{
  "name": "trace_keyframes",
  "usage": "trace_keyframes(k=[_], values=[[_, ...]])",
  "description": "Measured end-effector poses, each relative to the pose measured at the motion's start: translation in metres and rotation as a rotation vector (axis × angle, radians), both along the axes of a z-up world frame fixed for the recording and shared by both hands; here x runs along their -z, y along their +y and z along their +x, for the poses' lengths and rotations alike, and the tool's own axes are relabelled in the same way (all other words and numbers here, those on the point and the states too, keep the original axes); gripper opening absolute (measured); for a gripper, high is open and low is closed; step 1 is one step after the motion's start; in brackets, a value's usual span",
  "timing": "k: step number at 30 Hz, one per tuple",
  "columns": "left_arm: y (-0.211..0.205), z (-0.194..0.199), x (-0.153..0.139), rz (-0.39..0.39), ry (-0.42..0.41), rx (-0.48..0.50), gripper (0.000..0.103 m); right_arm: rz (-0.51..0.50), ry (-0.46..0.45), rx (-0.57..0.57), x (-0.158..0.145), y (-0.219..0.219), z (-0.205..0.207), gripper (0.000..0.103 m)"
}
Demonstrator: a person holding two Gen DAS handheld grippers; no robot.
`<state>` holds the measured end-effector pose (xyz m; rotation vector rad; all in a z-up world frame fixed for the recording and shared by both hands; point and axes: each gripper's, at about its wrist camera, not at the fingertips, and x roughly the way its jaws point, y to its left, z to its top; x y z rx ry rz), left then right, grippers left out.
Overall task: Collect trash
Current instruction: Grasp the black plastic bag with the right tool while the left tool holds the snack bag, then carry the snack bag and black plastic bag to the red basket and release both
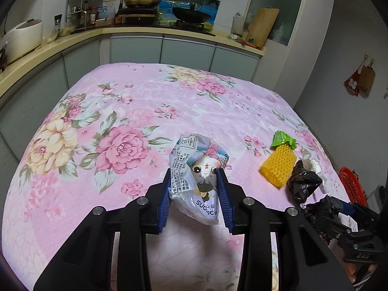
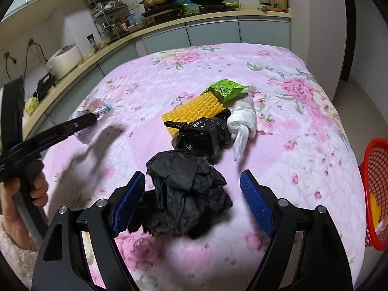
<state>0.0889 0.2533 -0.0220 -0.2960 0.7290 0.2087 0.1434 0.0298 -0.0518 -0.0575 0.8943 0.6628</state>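
The left gripper [image 1: 195,189] pinches a crumpled white cartoon-printed plastic wrapper [image 1: 197,169] above the pink flowered worktop [image 1: 121,111]. The right gripper [image 2: 192,201] is spread around a crumpled black plastic bag [image 2: 186,194], near the yellow spiky block [image 2: 194,110].

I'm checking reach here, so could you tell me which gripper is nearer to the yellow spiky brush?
Right. The right gripper sits open around crumpled black paper just short of the yellow spiky brush; the left gripper holds a snack wrapper farther off, to the brush's left.

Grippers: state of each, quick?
Left gripper: shut on the snack packet.
Right gripper: open, straddling the black paper, not gripping.
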Motion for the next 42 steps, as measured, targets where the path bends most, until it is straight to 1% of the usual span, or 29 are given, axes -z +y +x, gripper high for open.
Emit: trace_keyframes(k=[4, 5, 6, 7, 8, 9, 12, 16, 23, 32, 42], values=[[0.001, -0.003, 0.001, -0.005, 0.000, -0.006, 0.034, -0.013, 0.012, 0.010, 0.006, 0.003, 0.004, 0.078], [0.001, -0.003, 0.002, -0.005, 0.000, -0.008, 0.034, -0.010, 0.017, 0.012, 0.006, 0.002, 0.004, 0.076], [0.002, -0.004, 0.002, -0.006, 0.001, -0.012, 0.034, -0.006, 0.026, 0.012, 0.007, 0.001, 0.004, 0.069], [0.003, -0.004, 0.002, -0.007, 0.002, -0.013, 0.034, -0.005, 0.033, 0.009, 0.008, 0.001, 0.004, 0.065], [0.003, -0.004, 0.003, -0.007, 0.002, -0.016, 0.034, -0.005, 0.041, 0.005, 0.008, 0.000, 0.004, 0.058], [0.004, -0.004, 0.002, -0.008, 0.003, -0.019, 0.034, -0.003, 0.045, 0.004, 0.008, -0.001, 0.003, 0.054], [0.004, -0.005, 0.001, -0.009, 0.001, -0.023, 0.034, 0.006, 0.038, 0.002, 0.003, -0.005, -0.001, 0.048], [0.001, -0.005, -0.004, -0.003, -0.009, -0.023, 0.034, 0.018, -0.009, 0.006, -0.010, -0.010, -0.007, 0.046], [-0.006, -0.005, -0.019, 0.017, -0.039, -0.017, 0.034, 0.059, -0.066, 0.052, -0.034, -0.030, 0.000, 0.046], [-0.014, -0.003, -0.041, 0.032, -0.081, -0.017, 0.034, 0.146, -0.125, 0.095, -0.067, -0.055, 0.008, 0.046], [-0.033, 0.011, -0.065, 0.057, -0.116, 0.013, 0.034, 0.185, -0.207, 0.137, -0.093, -0.073, 0.017, 0.046]])
